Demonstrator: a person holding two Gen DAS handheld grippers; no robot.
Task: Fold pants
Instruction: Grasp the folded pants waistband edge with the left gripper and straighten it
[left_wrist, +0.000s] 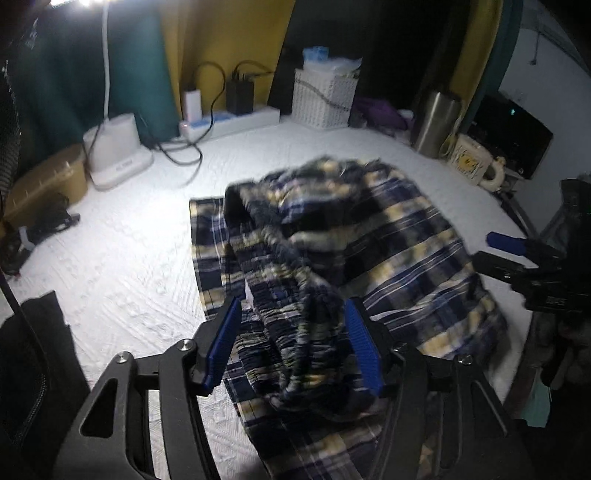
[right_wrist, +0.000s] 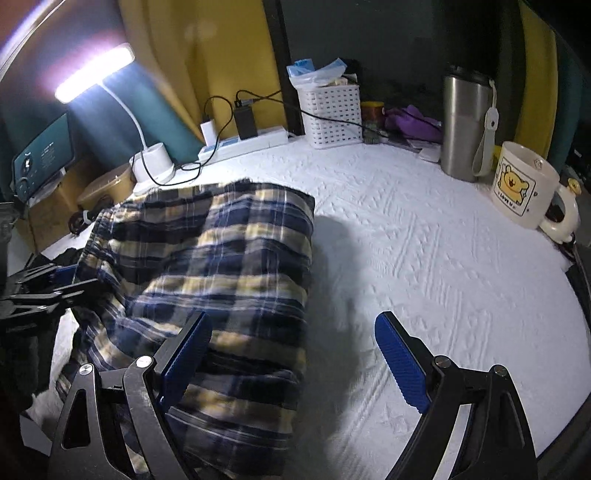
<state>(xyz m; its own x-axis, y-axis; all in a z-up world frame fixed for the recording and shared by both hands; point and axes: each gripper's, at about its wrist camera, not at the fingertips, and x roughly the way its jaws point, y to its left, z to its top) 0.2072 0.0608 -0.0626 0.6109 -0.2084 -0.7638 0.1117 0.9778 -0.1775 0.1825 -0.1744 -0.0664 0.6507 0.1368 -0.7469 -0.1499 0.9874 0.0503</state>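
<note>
While the plaid pants (left_wrist: 332, 258) lie in a partly bunched heap across the middle of a white quilted surface (left_wrist: 129, 277), two hand-held grippers work at either side of them. From the left wrist view, the left gripper (left_wrist: 293, 347) sits at the lower centre of the frame, its blue-padded fingers (left_wrist: 221, 343) spread to either side of a gathered, blurred roll of the navy, cream and blue fabric; the cloth runs between the pads, but whether they actually press on it cannot be told. At the right edge of that same frame the right gripper (left_wrist: 517, 254) shows as a dark shape with one blue finger, just beside the pants' right edge.

From the right wrist view, the right gripper (right_wrist: 291, 362) fills the bottom of the frame with its fingers spread wide and nothing between them; its left finger overlaps the pants (right_wrist: 207, 266), which drape through the left half of the frame, and its right finger is over bare white surface (right_wrist: 443, 258). The left gripper (right_wrist: 40, 288) appears at the left edge, against the fabric.

Along the upper part of the frame stand a lit desk lamp (right_wrist: 92, 74), a white power strip (right_wrist: 243, 142), a white lattice basket (right_wrist: 330, 114), a steel tumbler (right_wrist: 465, 122) and a cream mug (right_wrist: 524, 184) printed with a yellow bear.
</note>
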